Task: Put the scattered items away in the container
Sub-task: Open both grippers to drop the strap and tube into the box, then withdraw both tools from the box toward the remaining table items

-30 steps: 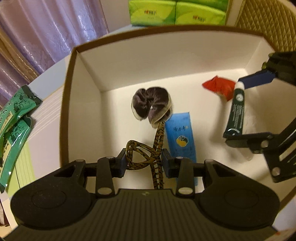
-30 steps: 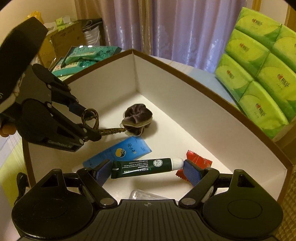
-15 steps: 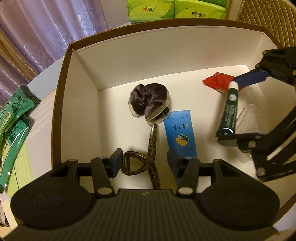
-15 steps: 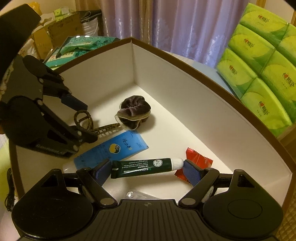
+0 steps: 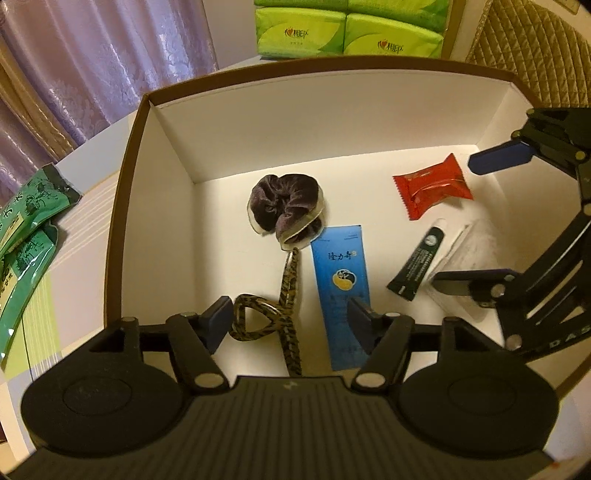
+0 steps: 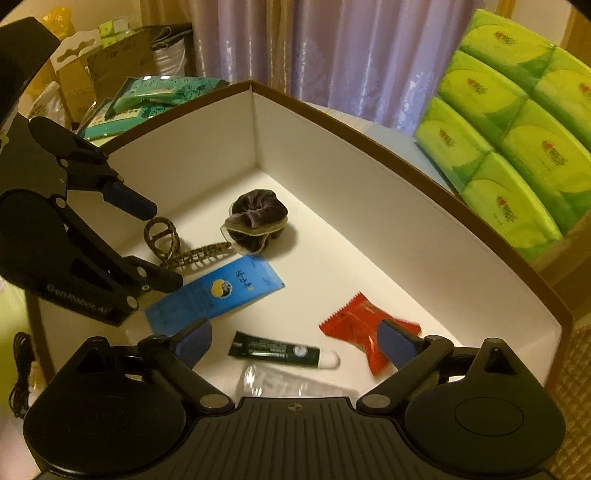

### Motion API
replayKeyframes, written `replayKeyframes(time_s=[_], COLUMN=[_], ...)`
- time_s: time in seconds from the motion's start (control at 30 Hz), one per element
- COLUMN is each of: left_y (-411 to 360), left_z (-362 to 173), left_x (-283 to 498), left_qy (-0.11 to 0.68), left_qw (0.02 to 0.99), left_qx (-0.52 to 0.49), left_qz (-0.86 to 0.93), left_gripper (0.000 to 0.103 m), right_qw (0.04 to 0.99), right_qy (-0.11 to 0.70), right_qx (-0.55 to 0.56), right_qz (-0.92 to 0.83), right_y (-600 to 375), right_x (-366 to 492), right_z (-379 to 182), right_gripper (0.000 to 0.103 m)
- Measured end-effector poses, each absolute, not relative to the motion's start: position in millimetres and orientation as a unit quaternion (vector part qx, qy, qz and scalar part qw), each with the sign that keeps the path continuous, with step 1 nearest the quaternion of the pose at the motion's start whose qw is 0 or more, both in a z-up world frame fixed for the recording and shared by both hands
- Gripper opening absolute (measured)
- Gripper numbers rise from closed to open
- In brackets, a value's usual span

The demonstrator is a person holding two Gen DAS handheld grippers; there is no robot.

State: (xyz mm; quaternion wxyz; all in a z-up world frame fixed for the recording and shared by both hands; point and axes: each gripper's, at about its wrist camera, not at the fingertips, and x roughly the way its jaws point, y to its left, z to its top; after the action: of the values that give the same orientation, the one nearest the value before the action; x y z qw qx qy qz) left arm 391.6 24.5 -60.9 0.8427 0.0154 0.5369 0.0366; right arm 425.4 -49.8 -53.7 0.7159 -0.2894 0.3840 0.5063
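Note:
The white box (image 5: 280,122) with a brown rim holds a leopard hair clip (image 5: 275,314), a dark velvet scrunchie (image 5: 286,210), a blue sachet (image 5: 341,284), a dark green tube (image 5: 417,264), a red snack packet (image 5: 432,188) and a clear wrapper (image 5: 476,247). My left gripper (image 5: 290,325) is open above the clip, which lies loose on the box floor. My right gripper (image 6: 295,341) is open over the tube (image 6: 282,354), which lies on the floor beside the red packet (image 6: 354,328). The box wall (image 6: 332,162), clip (image 6: 177,247), scrunchie (image 6: 256,219) and sachet (image 6: 214,295) show in the right wrist view too.
Green tissue packs (image 5: 347,33) stand behind the box, also seen in the right wrist view (image 6: 517,147). Green snack bags (image 5: 22,236) lie on the table left of the box. A purple curtain (image 5: 92,55) hangs behind. A quilted chair back (image 5: 535,48) is at the right.
Both grippers opened. The left one let go of the hair clip and the right one let go of the green tube; both items now lie on the box floor. Both grippers rose.

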Motion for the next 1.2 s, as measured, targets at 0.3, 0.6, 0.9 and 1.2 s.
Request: replayKeyframes(time_s=[0.3,0.6,0.9,1.2], left_y=[14,12,9,7], left_z=[-40,-9,16,36], left_x=[376,354,316,263], left_qy=[0.513,0.484,0.466,0.444], left_qw=[0.857,0.873,0.882,0.891], left_qx=[0.022,0.001,-0.027,-0.035], left_qz=[0.041,0.050,0.070,0.087], left_gripper=[0.082,0.093,0.097,0.098], right_qw=[0.747,0.777,0.807,0.828], right_qy=[0.383,0.371,0.352,0.335], right_qx=[-0.249,-0.197,-0.158,-0.126], right_qz=[0.484,0.469,0.447,0.431], right_y=[-82,-110,-139,-165], right_x=[414,396,367,325], right_z=[-34,-8,15,33], right_gripper=[0.097,0.101,0.101,0.101])
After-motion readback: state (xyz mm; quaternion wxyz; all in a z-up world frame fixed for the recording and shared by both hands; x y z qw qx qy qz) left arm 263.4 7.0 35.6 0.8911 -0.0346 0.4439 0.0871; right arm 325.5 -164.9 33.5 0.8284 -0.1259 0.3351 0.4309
